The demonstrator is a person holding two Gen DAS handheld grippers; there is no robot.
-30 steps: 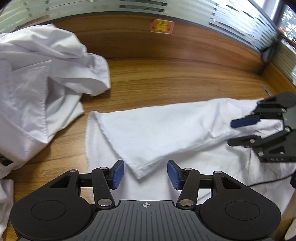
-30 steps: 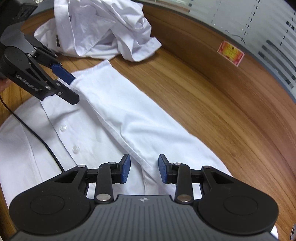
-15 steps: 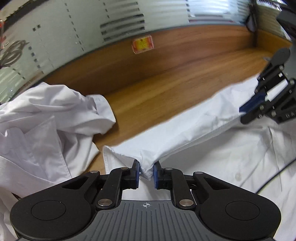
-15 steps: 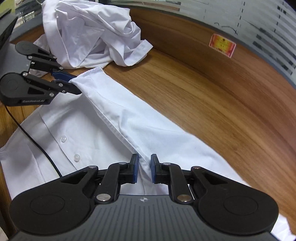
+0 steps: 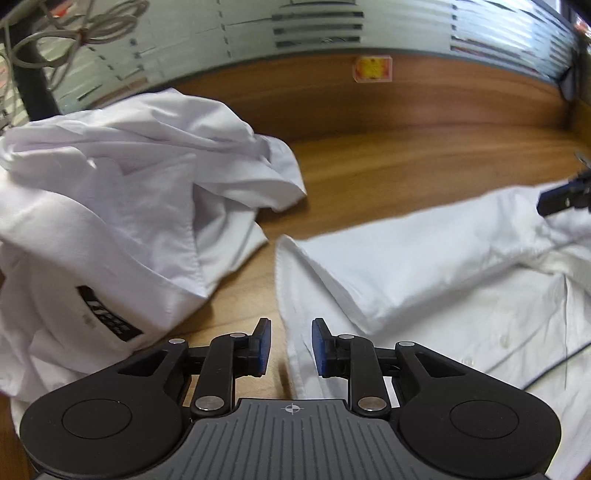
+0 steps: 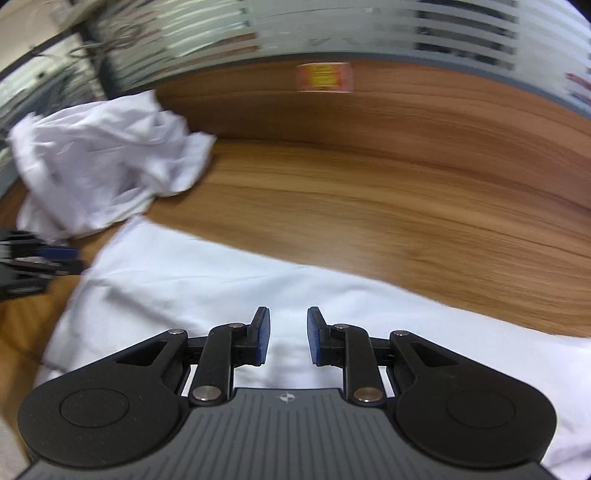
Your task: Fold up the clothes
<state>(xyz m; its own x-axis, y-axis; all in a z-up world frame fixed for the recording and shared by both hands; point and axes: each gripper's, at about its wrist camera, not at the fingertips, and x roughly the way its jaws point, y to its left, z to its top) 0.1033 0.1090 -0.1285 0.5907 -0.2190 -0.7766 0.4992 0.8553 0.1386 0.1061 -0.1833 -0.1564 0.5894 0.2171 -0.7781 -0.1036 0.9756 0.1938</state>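
A white shirt [image 5: 443, 266] lies flat on the wooden table, with one side folded over along its length. In the left wrist view my left gripper [image 5: 291, 347] hovers over the shirt's near corner. Its jaws are opening and the cloth lies below the blue pads, not pinched. My right gripper [image 6: 288, 339] hangs over the same shirt [image 6: 221, 280]; its jaws are also opening and hold nothing. The right gripper [image 5: 557, 201] shows at the shirt's far end in the left wrist view. The left gripper [image 6: 62, 260] shows at the left edge of the right wrist view.
A crumpled heap of white clothes [image 5: 110, 192] sits to the left of the shirt, also seen in the right wrist view [image 6: 103, 166]. A wooden back panel with an orange sticker [image 5: 373, 68] and frosted glass above it borders the table. Cables [image 5: 74, 33] hang at top left.
Both grippers were pinched on the shirt's folded edge half a second ago. They have now let go, opened and drawn back, leaving the fold lying on the shirt.
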